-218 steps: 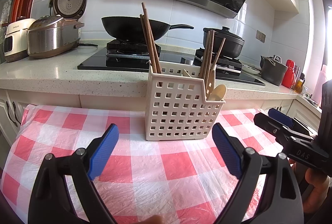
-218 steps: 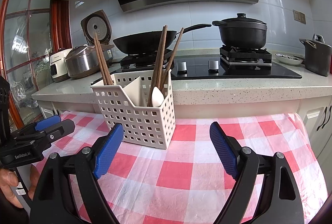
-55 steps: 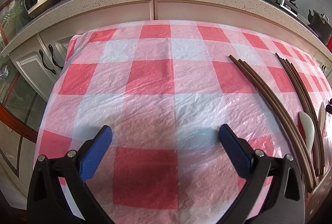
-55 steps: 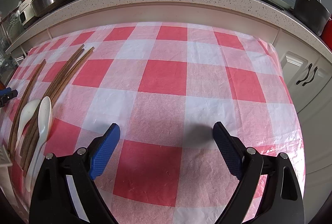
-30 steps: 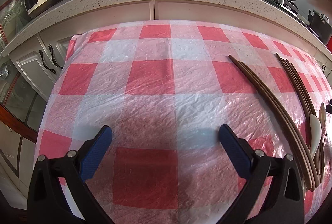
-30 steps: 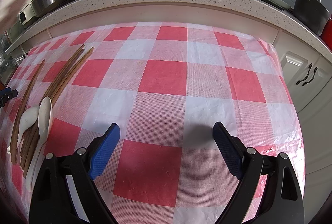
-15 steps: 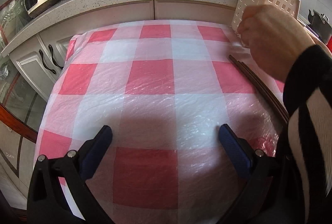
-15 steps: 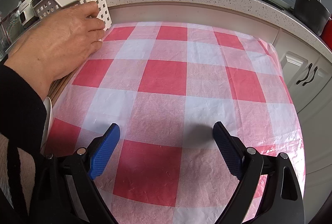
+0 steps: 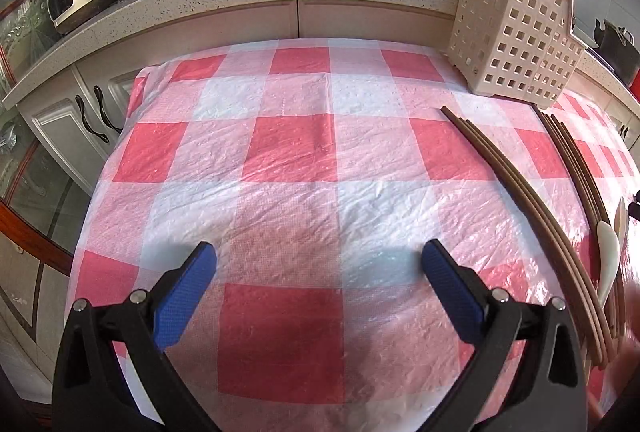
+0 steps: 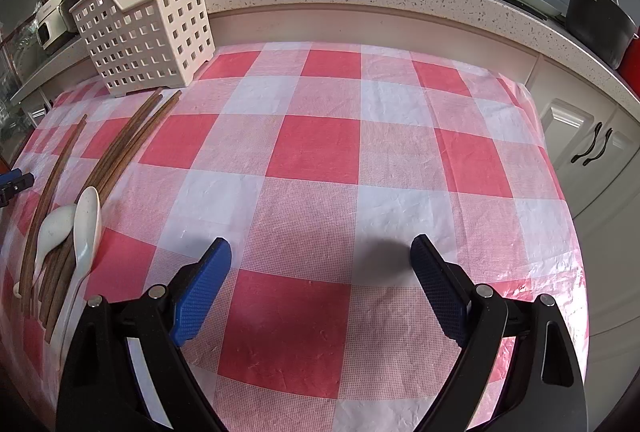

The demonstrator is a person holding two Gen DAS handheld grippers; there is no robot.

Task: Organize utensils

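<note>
Over on the left, the left gripper (image 9: 318, 264) hung spread wide over the checked tablecloth (image 9: 288, 152), holding nothing. Just beyond, the perforated caddy (image 10: 146, 24) stood upright at the cloth's far edge, by the counter. Below it lay the brown chopsticks (image 10: 120, 156) and two white spoons (image 10: 86, 228), loose on the cloth. Rightmost, the right gripper (image 10: 320, 264) gaped empty too.

One perforated caddy (image 10: 148, 28) at the tablecloth's far edge. Two white spoons (image 10: 86, 228). Chopsticks (image 10: 124, 148) bundled, uncountable.
</note>
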